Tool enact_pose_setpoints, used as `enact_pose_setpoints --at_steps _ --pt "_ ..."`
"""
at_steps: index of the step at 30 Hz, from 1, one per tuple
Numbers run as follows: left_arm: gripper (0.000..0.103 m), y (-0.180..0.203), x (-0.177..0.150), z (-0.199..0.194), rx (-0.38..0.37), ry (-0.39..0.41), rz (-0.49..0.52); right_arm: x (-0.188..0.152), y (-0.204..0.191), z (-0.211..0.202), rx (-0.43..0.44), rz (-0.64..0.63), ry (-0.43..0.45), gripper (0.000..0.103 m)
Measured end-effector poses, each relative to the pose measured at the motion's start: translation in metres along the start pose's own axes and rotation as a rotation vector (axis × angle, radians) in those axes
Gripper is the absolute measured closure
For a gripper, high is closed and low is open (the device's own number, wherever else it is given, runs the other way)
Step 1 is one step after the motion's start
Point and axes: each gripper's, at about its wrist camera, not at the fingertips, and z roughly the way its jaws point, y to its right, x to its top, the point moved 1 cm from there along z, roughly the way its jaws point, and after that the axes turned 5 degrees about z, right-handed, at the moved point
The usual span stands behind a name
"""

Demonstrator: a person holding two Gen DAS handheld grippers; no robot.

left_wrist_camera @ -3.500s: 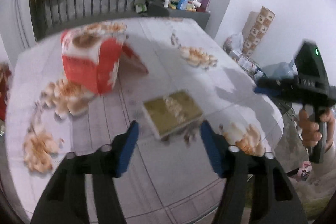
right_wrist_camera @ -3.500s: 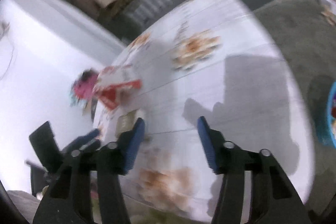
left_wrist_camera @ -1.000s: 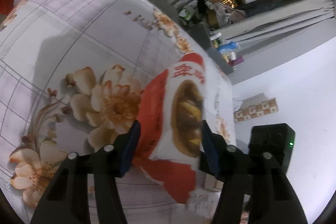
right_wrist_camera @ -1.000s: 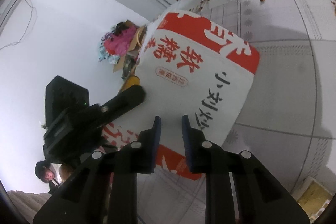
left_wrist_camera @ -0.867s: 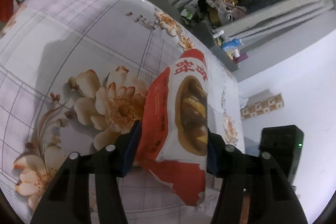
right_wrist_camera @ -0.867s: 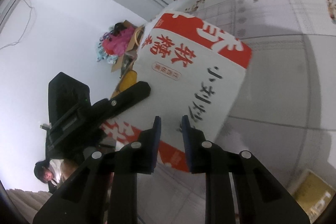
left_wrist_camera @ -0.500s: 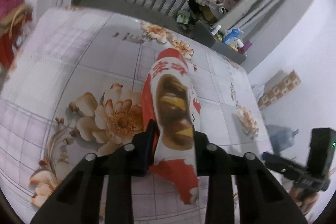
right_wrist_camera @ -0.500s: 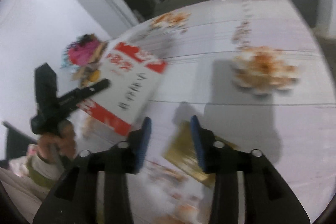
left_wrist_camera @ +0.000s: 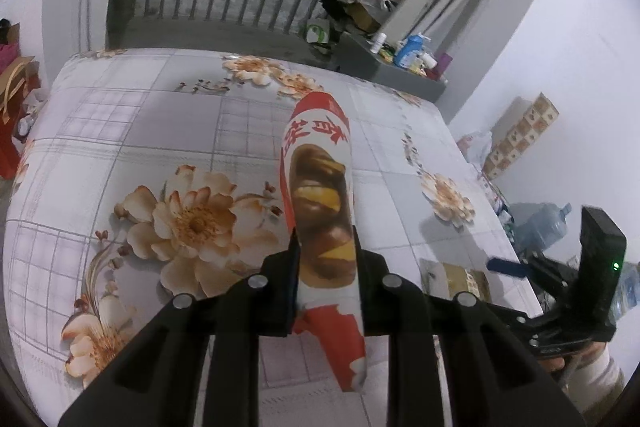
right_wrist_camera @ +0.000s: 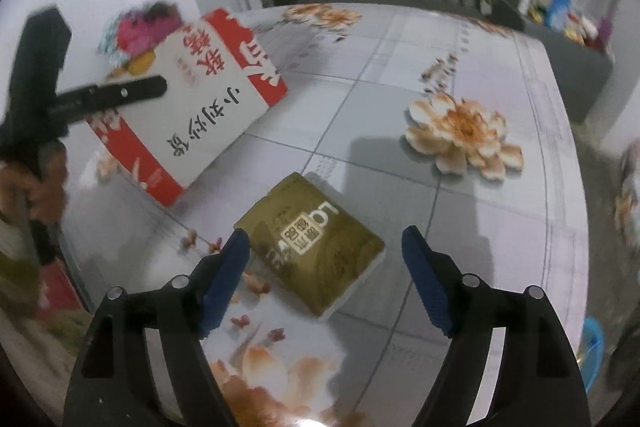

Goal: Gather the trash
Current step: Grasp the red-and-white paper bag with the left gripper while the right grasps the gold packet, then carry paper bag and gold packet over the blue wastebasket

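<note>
a: where does the collecting stand?
b: the left gripper (left_wrist_camera: 326, 259) has the red bag (left_wrist_camera: 320, 195) squeezed flat between its fingers, which are closing on it, and holds it up off the surface (left_wrist_camera: 120, 131).
a: and the right gripper (right_wrist_camera: 326, 267)?
b: its fingers are opening, nothing gripped; the gold pack (right_wrist_camera: 316, 247) lies on the surface between them, untouched.
a: next?
b: probably lower over the pack and close. the red bag is beyond it, to the left.
</note>
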Motion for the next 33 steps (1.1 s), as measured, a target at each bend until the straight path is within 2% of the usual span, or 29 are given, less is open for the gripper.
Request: enact_pose_setpoints --at_steps 3,6,10,14,21,23,25,33 --pt "0.083 0.007 -0.002 -0.001 -0.003 -0.005 0.019 0.006 -0.002 0.009 0.013 -0.06 -0.011 0.023" --pt "0.083 0.014 -0.004 -0.001 0.004 -0.003 0.043 0.008 0.002 0.019 0.039 -0.068 -0.032 0.019" --pt "0.083 0.017 -0.004 0.0 0.0 -0.006 0.056 0.01 0.006 0.022 0.071 -0.062 -0.043 0.019" --pt "0.083 0.02 -0.003 0.001 -0.003 -0.009 0.062 0.008 -0.001 0.018 0.095 -0.111 -0.05 0.019" --pt "0.083 0.023 -0.003 0.004 -0.008 -0.007 0.078 -0.002 -0.013 0.031 0.017 -0.187 -0.078 0.019" --pt "0.083 0.023 -0.003 0.004 -0.006 -0.005 0.083 -0.002 -0.012 0.033 0.012 -0.175 -0.073 0.021" --pt "0.083 0.025 -0.003 0.004 -0.003 -0.002 0.091 -0.003 -0.009 0.031 0.003 -0.157 -0.061 0.03" --pt "0.083 0.032 -0.002 0.003 -0.006 0.002 0.108 -0.008 0.008 0.021 0.029 -0.043 -0.023 0.036"
